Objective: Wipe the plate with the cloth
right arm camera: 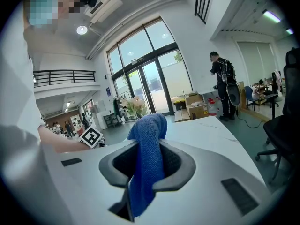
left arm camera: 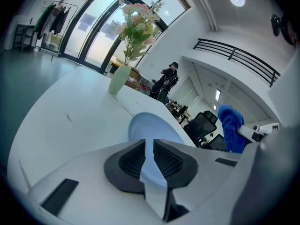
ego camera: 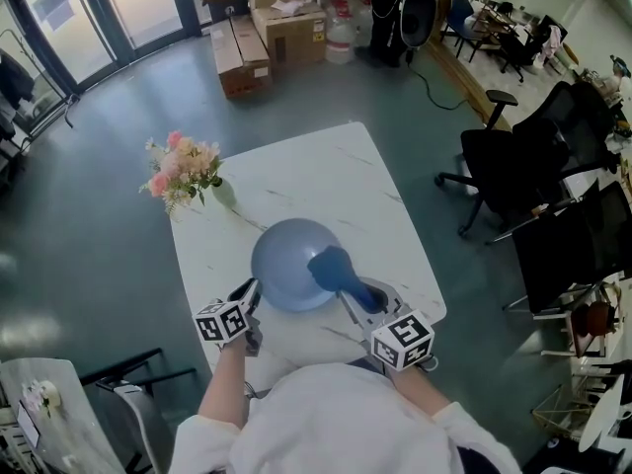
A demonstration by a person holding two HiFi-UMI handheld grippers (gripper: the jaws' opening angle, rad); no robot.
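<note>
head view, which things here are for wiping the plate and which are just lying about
For the job:
plate, its rim clamped in the left gripper
blue cloth, clamped in the right gripper

Just about:
vase of flowers on the table
cardboard boxes
office chairs

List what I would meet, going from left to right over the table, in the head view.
flowers → left gripper → plate → cloth → right gripper
</note>
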